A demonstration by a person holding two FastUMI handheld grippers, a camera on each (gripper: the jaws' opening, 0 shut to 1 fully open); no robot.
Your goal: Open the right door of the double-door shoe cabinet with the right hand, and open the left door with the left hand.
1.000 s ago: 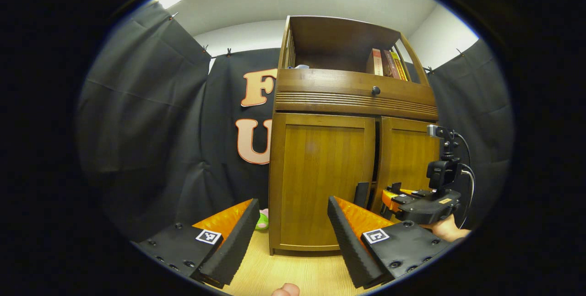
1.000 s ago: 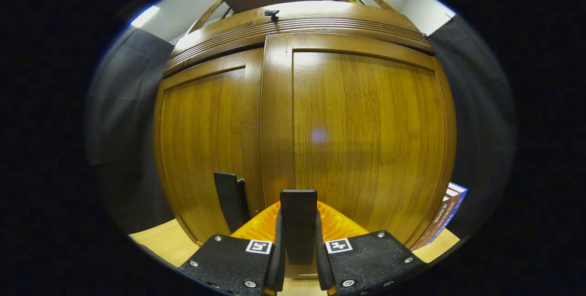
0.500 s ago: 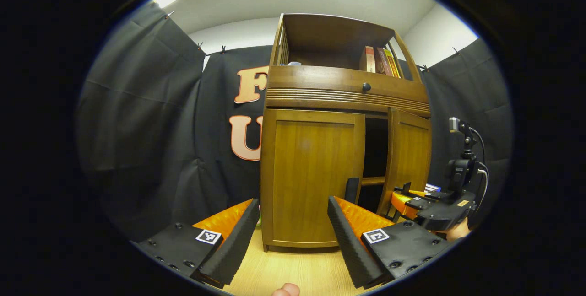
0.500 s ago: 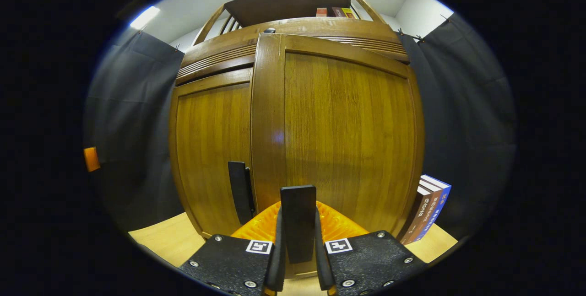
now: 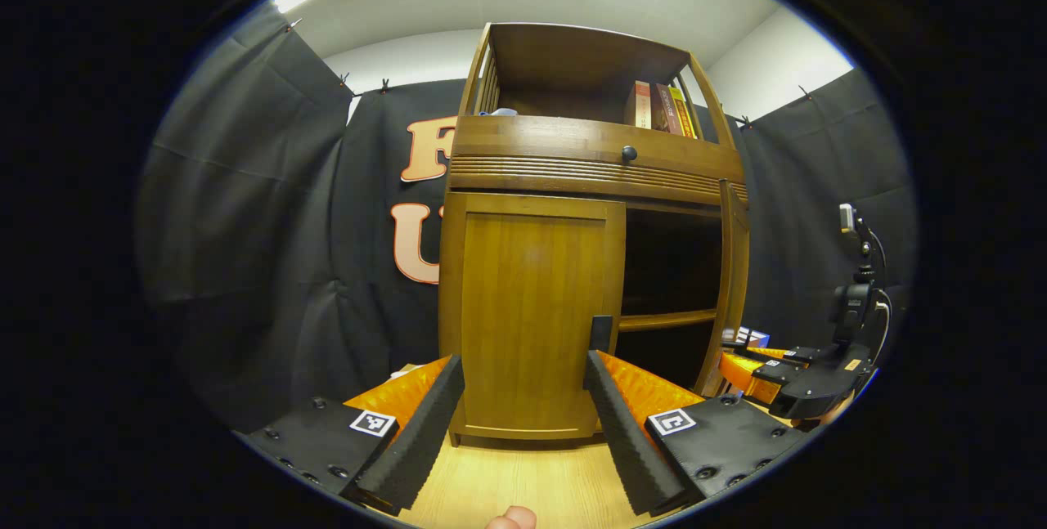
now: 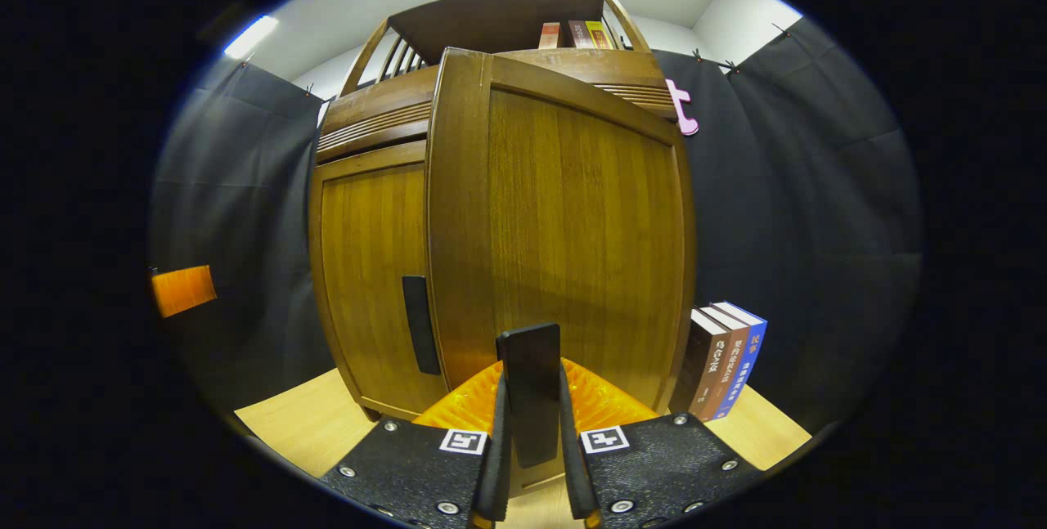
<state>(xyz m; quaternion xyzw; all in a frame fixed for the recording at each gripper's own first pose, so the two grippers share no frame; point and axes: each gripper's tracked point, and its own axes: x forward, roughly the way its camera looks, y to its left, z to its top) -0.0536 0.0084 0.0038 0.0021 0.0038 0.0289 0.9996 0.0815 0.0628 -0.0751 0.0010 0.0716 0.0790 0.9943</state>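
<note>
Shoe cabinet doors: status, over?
Right gripper shut on right door handle; right door swung wide. Left gripper open, short of left door, closed. Nothing blocking.

books point(image 6: 726, 361) on floor point(image 6: 303, 427) — upright

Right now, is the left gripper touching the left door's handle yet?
Apart. In the left gripper view, the left gripper is open short of the cabinet, and the left door's handle stands beyond its fingertips, against the closed left door.

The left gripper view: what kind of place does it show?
Probably a recording booth: black cloth walls surround a wooden shoe cabinet on a pale wood floor, with books on its top shelf.
</note>
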